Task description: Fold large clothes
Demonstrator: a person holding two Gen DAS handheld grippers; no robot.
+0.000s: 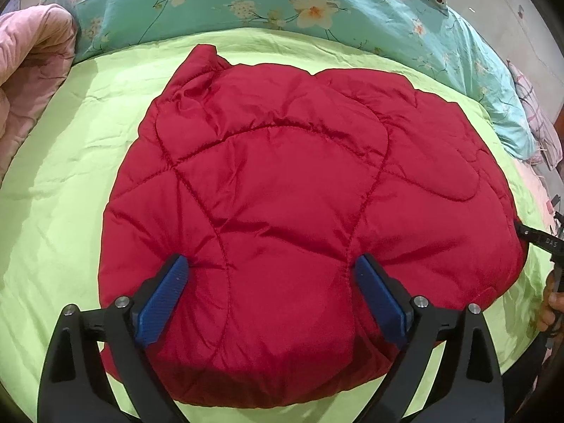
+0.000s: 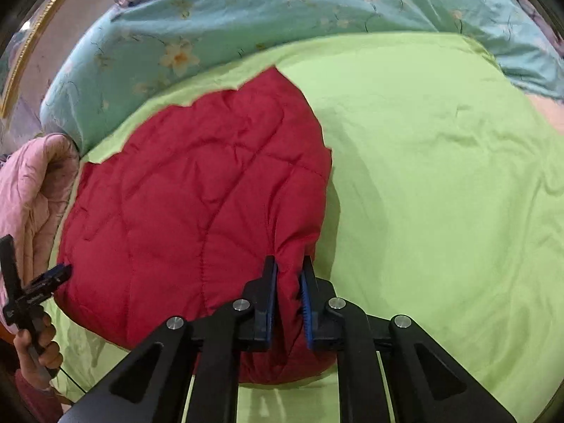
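Note:
A red quilted jacket [image 1: 282, 194] lies folded in a puffy heap on the lime green sheet [image 1: 63, 194]. My left gripper [image 1: 272, 260] stands open over its near part, the blue pads [image 1: 165, 299] wide apart and their tips sunk into the padding that bulges between them. In the right wrist view the jacket [image 2: 183, 194] fills the left half. There my right gripper [image 2: 289, 261] is shut on a pinch of the jacket's near right edge. A hand [image 2: 35, 352] holds the left gripper [image 2: 53, 276] at the jacket's left side.
A teal floral quilt [image 1: 229, 3] is bunched along the far side of the bed. A pink quilt [image 1: 31, 70] is heaped at the left. Bare green sheet [image 2: 440, 194] stretches to the right of the jacket. A hand [image 1: 551, 305] shows at the right edge.

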